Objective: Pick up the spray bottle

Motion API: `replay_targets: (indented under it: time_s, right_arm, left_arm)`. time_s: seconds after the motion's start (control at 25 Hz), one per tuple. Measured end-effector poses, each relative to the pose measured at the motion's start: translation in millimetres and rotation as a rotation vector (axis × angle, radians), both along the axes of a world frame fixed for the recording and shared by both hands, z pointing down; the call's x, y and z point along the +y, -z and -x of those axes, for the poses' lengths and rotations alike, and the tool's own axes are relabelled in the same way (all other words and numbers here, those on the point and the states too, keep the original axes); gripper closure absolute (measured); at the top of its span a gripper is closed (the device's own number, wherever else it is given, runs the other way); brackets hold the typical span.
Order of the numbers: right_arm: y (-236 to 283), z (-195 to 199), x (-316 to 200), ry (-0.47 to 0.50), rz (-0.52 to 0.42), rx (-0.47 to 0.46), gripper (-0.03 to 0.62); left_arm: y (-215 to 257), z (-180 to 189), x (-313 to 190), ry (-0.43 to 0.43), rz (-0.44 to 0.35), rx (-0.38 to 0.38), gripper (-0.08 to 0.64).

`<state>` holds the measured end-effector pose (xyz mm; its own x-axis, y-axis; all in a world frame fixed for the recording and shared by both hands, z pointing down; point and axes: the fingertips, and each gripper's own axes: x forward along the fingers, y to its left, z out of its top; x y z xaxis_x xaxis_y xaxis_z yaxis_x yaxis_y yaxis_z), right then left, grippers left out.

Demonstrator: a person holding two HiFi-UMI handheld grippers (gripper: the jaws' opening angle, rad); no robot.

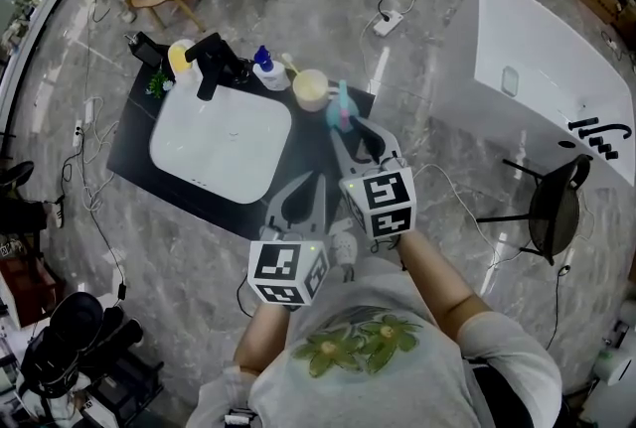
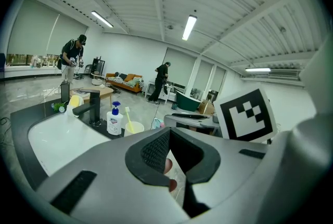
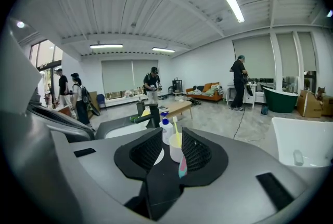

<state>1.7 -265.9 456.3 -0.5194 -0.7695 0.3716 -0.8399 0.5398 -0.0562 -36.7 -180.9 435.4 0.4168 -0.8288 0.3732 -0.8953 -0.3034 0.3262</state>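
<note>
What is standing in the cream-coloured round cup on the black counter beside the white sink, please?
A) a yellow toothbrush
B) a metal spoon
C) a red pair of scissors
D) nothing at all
A: in the right gripper view a yellow toothbrush sticks up out of the cream-coloured round cup.

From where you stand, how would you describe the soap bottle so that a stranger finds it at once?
Find the black counter with the white sink set in it. Along its far edge the soap bottle stands between the black tap and the yellow cup. It alone is white with a blue pump top.
</note>
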Motion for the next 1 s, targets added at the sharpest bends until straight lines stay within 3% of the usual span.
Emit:
replay_targets:
  time_s: [1.0]
  right_arm:
    - [-53, -5, -39, -0.087, 0.049, 0.050, 0.463]
  left_arm:
    - [-8, 4, -4, -0.001, 0.026, -0.008, 0.551]
